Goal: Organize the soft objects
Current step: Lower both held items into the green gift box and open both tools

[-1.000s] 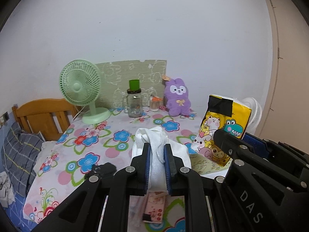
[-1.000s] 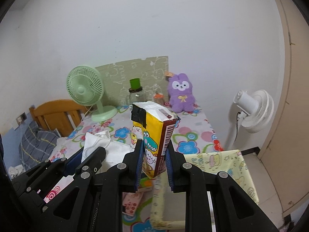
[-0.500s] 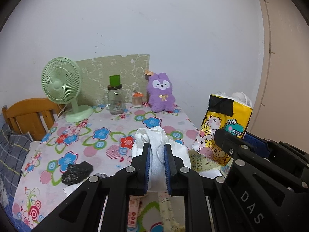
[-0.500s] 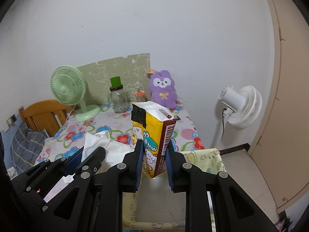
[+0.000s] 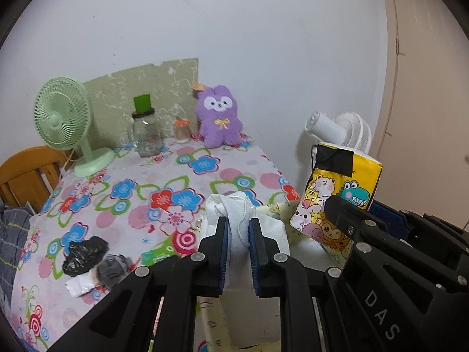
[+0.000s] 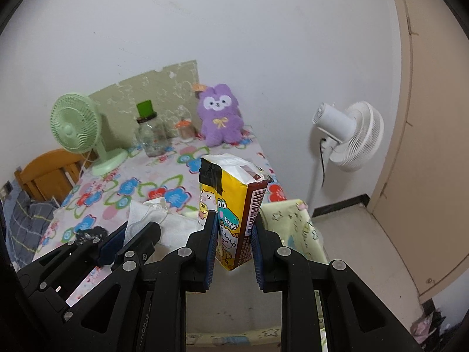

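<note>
— Which step is it now?

— I think carrying. The left tool point(image 5: 237, 231) is clenched on a white cloth bundle point(image 5: 234, 205), the right tool point(image 6: 234, 237) on a yellow tissue pack point(image 6: 231, 202), both above the pale yellow fabric bin point(image 6: 296, 220) beside the bench point(image 5: 140, 193).

— And next?

— Probably lower each into the bin, then let the jaws go apart.

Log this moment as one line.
left gripper: shut on white cloth bag | right gripper: shut on tissue pack
</note>
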Motion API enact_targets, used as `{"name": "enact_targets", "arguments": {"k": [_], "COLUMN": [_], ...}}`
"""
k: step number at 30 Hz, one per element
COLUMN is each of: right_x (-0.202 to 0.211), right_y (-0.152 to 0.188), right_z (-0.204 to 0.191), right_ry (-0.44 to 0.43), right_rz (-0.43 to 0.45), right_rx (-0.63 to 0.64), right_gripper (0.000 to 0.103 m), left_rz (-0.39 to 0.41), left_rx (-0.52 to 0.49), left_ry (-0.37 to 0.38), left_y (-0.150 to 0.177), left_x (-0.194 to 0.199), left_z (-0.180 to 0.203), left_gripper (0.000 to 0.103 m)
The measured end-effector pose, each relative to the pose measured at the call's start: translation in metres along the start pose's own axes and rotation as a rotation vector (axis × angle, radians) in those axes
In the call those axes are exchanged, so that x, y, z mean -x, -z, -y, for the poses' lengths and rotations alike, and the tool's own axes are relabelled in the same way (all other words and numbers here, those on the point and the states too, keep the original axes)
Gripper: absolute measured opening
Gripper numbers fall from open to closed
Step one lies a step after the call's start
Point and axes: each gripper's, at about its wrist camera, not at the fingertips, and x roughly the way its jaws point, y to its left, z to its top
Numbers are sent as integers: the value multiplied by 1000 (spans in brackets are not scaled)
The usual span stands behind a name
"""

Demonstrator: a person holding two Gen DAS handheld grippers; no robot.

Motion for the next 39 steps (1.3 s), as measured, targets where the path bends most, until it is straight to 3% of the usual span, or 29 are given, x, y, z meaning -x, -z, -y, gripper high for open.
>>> {"name": "enact_targets", "arguments": {"k": [9,11,16,19,23,34,36,39], "right_x": [-27,-31,-39,-43,-40,-22,-16,-7], "right_y": [8,10,12,13,12,6,5,5], "right_z": [21,24,29,29,31,19,15,7], "right_ry": [5,-6,-24,-30,-21,-10,-9,-5], "right_rz": [-81,-93,-109,-112,-100,-50,-35,-10], "right_rx": [-42,-55,-69,-66,-77,-51,-44,-31], "right_gripper": [25,25,27,37,66,83,86,88], "left_rz": [-95,-106,-132,-145,-145,-125,-104,-83], "left_rx": [-20,-20,-31,-32,-31,-17,-22,-26], "left_ry": [20,18,11,7,12,18,8,0], "left_y": [6,7,10,11,11,7,6,6], "left_x": [-29,-33,-40,-43,-41,-20,-12,-2], "left_z": [14,15,19,19,19,10,7,2], "left_gripper": [20,32,44,54,68,90,98,98]}}
